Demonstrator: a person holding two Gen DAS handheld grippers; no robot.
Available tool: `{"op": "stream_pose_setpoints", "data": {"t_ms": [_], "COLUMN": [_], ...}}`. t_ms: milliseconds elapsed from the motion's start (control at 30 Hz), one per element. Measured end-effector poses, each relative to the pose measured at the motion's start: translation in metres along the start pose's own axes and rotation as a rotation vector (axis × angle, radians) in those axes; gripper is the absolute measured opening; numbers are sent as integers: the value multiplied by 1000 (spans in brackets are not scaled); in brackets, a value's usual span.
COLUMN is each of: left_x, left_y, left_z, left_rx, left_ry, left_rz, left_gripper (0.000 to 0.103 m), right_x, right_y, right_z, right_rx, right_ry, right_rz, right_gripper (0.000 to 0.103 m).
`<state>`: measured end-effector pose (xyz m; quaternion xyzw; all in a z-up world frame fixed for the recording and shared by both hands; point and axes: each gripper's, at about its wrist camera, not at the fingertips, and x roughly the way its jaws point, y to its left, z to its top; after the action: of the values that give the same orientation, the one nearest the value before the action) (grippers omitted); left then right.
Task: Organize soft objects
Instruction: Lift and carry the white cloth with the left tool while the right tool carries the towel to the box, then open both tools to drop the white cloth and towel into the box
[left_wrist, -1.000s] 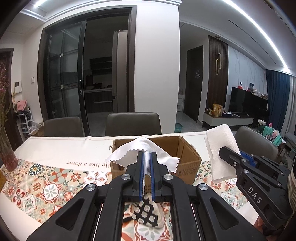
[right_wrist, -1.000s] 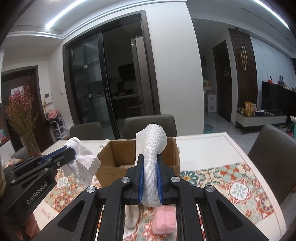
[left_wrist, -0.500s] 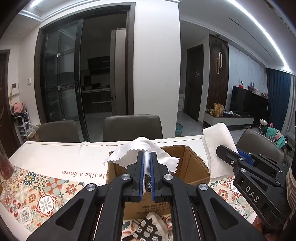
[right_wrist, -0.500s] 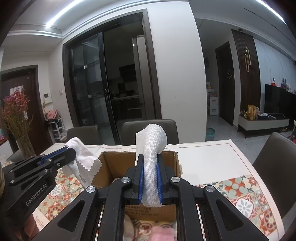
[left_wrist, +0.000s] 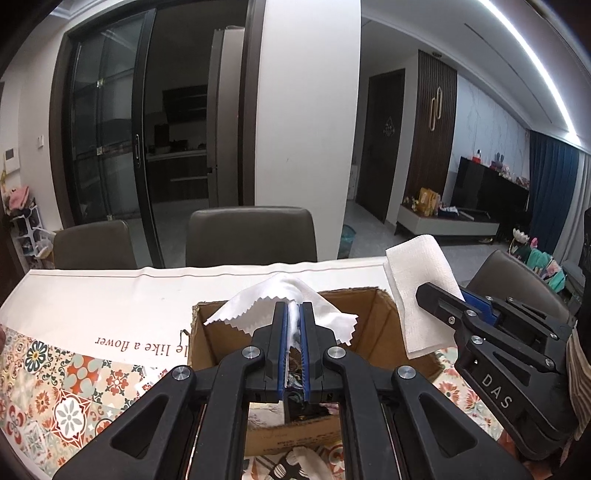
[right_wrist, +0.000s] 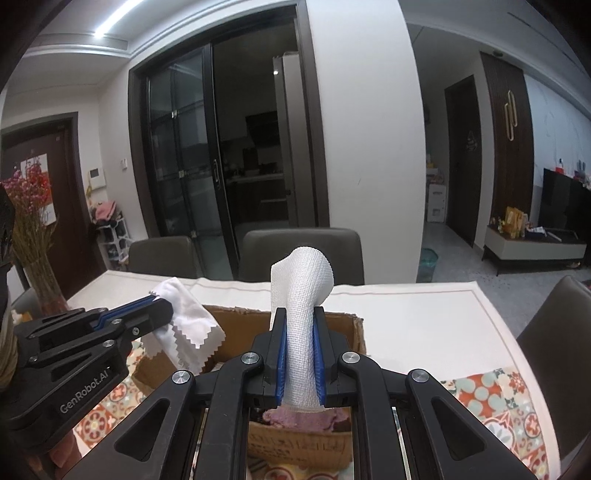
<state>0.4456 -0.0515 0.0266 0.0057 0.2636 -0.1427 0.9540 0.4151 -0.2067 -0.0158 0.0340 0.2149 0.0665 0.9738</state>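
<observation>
My left gripper (left_wrist: 293, 308) is shut on a thin white cloth with zigzag edges (left_wrist: 258, 306) and holds it over the open cardboard box (left_wrist: 384, 332). My right gripper (right_wrist: 299, 314) is shut on a white woven towel (right_wrist: 301, 291) and holds it above the same box (right_wrist: 236, 325). Each gripper shows in the other's view: the right one with its towel (left_wrist: 417, 291) at the right, the left one with its cloth (right_wrist: 184, 317) at the left. A purple cloth (right_wrist: 306, 419) lies inside the box. A black-and-white patterned cloth (left_wrist: 295, 461) lies on the table in front of the box.
The table carries a white runner with a patterned tile border (left_wrist: 66, 391). Two grey chairs (left_wrist: 251, 236) stand behind the far edge, another chair (right_wrist: 557, 325) at the right. A vase of dried flowers (right_wrist: 33, 236) stands at the left.
Both grippers have moved forward with their cloths, from in front of the box to above its opening. The box now fills the lower middle of both views.
</observation>
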Motion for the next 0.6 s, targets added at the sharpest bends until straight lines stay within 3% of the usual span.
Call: {"op": "stream_pose_setpoints", "data": {"t_ms": [433, 567, 600], "left_x": [49, 55, 55], "left_y": [-4, -6, -6], "left_z": [-4, -9, -10], "left_rx": [27, 29, 30], "left_ry": [123, 146, 149], "left_rz": [3, 5, 7], "left_gripper": [9, 24, 27], "right_x": [50, 57, 59], "right_y": [-11, -16, -17], "right_z": [-14, -18, -19], "right_rx": [12, 22, 22], "right_ry": [160, 196, 205], "right_rz": [27, 46, 51], "right_gripper": [14, 21, 30]}}
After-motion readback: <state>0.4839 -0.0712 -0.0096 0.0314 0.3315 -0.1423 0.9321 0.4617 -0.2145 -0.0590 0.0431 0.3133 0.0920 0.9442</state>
